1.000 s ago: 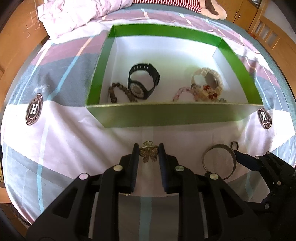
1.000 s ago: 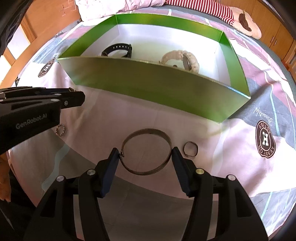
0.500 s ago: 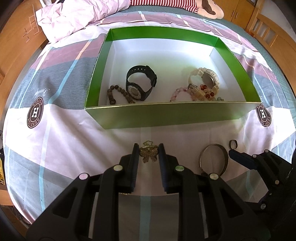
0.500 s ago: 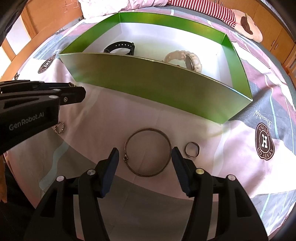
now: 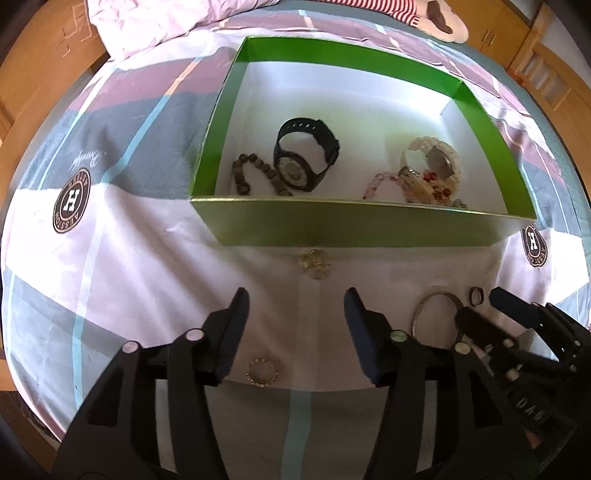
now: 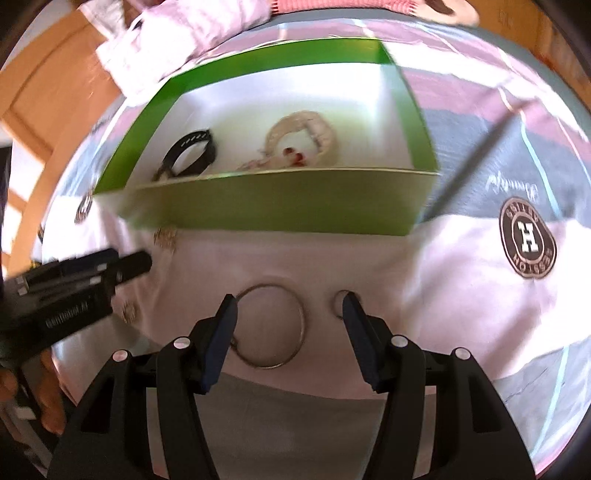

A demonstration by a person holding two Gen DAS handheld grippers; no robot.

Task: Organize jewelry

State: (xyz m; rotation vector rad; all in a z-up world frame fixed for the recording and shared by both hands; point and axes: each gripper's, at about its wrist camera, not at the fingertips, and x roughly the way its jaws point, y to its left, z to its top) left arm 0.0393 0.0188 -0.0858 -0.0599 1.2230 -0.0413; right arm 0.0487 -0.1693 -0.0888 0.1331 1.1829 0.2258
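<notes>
A gold butterfly brooch (image 5: 314, 264) lies loose on the bedspread just before the green box's front wall (image 5: 351, 225). My left gripper (image 5: 295, 299) is behind it, its jaws opening and no pad touching anything. A small gold beaded ring (image 5: 263, 373) lies on the cloth under the finger bases. My right gripper (image 6: 290, 302) stands open over a thin metal bangle (image 6: 271, 326), which lies flat by its left finger. A small dark ring (image 6: 338, 302) sits at the right fingertip. The brooch (image 6: 166, 236) also shows in the blurred right wrist view.
Inside the box lie a black watch (image 5: 304, 155), a brown bead bracelet (image 5: 245, 173), a white watch (image 5: 436, 166) and a pink bracelet (image 5: 380, 184). A crumpled pink duvet (image 5: 177, 18) lies beyond. Wooden furniture (image 5: 37, 74) borders the bed. A person's hand (image 6: 48, 410) holds the left gripper.
My left gripper has opened and the brooch has left it, now lying on the cloth near the box. My right gripper has rolled and shifted; the bangle sits nearer its left finger.
</notes>
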